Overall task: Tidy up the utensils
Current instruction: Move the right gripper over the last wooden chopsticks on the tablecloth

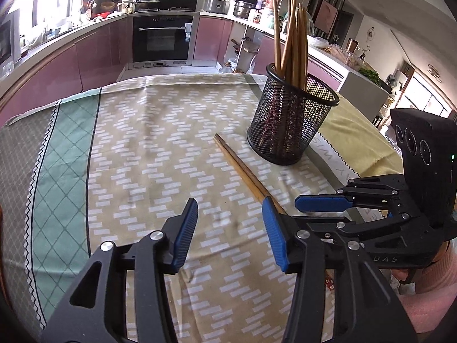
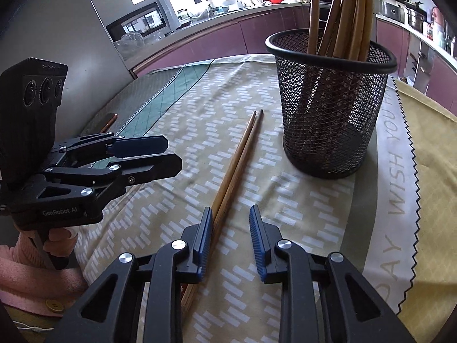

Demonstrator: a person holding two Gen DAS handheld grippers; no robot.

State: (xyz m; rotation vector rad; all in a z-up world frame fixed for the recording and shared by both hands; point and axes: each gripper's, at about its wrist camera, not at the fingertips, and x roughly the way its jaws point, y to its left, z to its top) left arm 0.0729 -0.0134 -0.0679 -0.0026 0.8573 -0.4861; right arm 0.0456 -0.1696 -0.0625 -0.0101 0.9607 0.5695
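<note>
A pair of wooden chopsticks [image 1: 242,165] lies flat on the patterned tablecloth, side by side; it also shows in the right wrist view [image 2: 237,165]. A black mesh holder [image 1: 291,120] stands upright just right of them with several wooden chopsticks [image 1: 294,40] standing in it; the holder also shows in the right wrist view [image 2: 331,105]. My left gripper [image 1: 230,228] is open and empty, low over the cloth left of the lying pair. My right gripper [image 2: 230,237] is open, its left pad beside the pair's near part. It also shows in the left wrist view [image 1: 317,208].
The tablecloth [image 1: 142,148] covers the table, with a yellow cloth [image 2: 428,157] at the right edge. A small brown object [image 2: 110,121] lies at the table's far left. The left gripper shows in the right wrist view [image 2: 160,154]. Kitchen counters and an oven [image 1: 162,40] stand beyond.
</note>
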